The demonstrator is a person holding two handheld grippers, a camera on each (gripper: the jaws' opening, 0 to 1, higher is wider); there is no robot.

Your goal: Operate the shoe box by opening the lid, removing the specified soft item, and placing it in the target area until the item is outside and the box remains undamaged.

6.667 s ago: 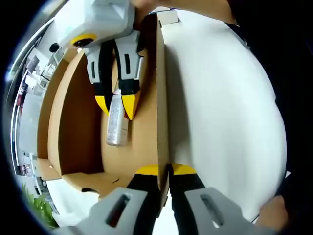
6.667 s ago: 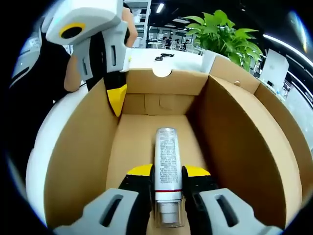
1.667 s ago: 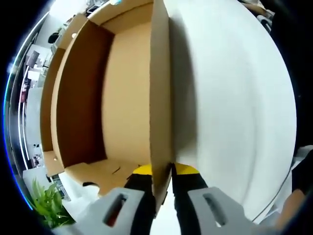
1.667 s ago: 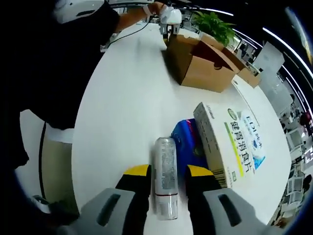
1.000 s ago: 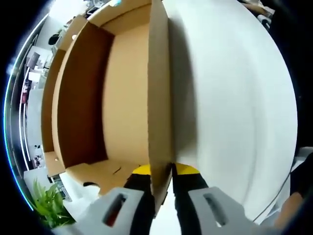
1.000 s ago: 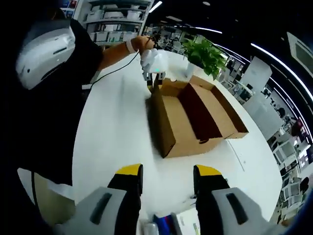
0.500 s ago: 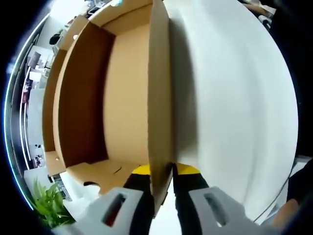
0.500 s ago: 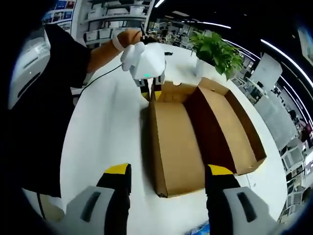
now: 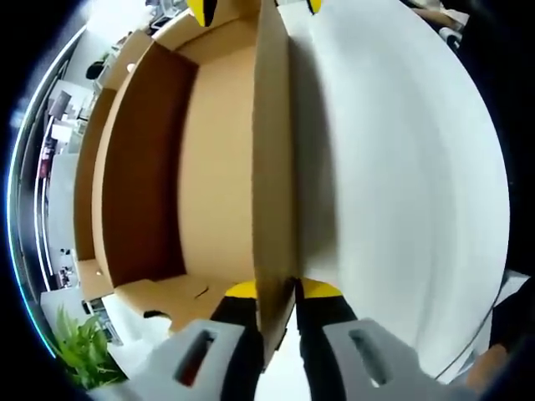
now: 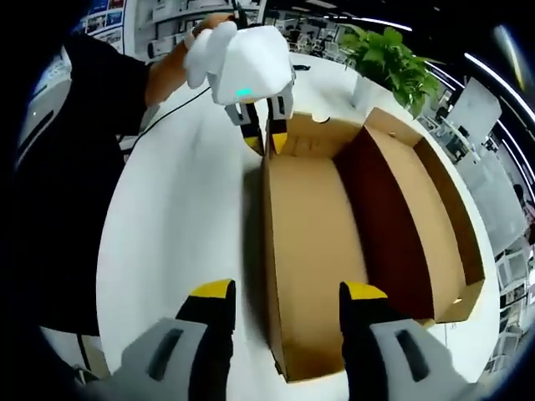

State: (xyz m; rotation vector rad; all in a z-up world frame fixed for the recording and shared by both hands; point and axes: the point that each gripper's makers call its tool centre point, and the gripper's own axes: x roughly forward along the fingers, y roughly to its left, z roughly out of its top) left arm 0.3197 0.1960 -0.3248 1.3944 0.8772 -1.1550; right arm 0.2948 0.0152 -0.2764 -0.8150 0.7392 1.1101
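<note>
My left gripper point(image 9: 274, 292) pinches one wall of the open brown cardboard shoe box point(image 10: 334, 242); my right gripper point(image 10: 284, 302), spread wide, straddles that wall's far end above the round white table point(image 10: 180, 242).

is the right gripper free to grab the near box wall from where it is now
Probably yes: the right gripper is open and empty, its jaws straddling the box wall's near end, nothing between. The left gripper pinches the same wall's far end.

Bright overhead light, glare on white table point(image 9: 393, 167), fisheye-warped edges.
</note>
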